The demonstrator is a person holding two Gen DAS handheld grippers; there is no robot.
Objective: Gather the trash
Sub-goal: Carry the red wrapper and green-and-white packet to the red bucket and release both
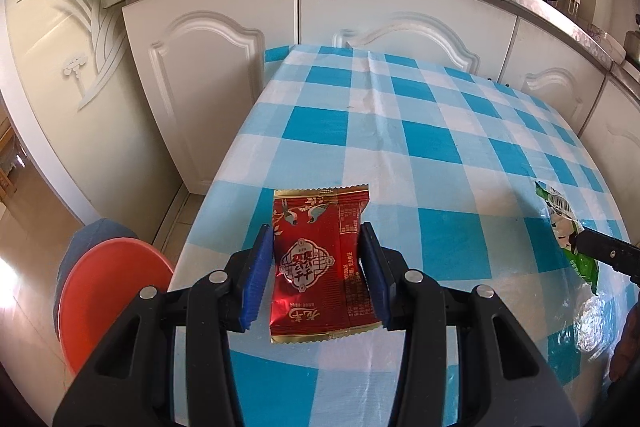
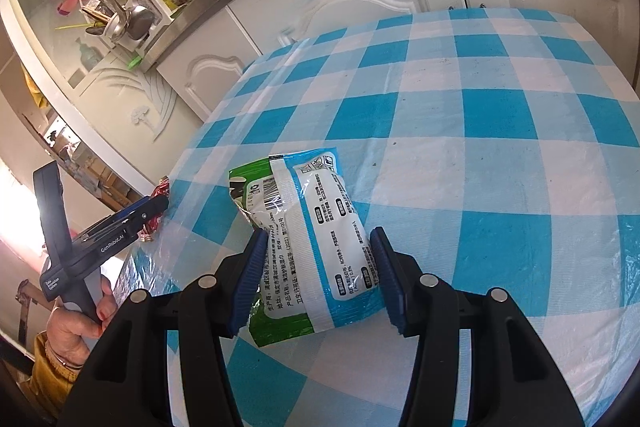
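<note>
A red snack wrapper (image 1: 320,259) with gold ends sits between the blue pads of my left gripper (image 1: 316,231), which is shut on its sides over the near left part of the blue-and-white checked table (image 1: 400,131). My right gripper (image 2: 320,233) is shut on a white, blue and green plastic packet (image 2: 316,227), held just above the checked table (image 2: 480,107). In the right wrist view the left gripper (image 2: 160,205) is at the table's left edge with the red wrapper (image 2: 162,187) in it. In the left wrist view the green packet (image 1: 568,231) shows at the right in the right gripper's black finger (image 1: 608,253).
A red basin (image 1: 112,291) rests on a grey-blue stool on the floor left of the table. White cabinet doors (image 1: 208,75) stand close behind the table, under a counter with a dish rack (image 2: 132,11), bowls and pans. A person's hand (image 2: 80,323) grips the left tool.
</note>
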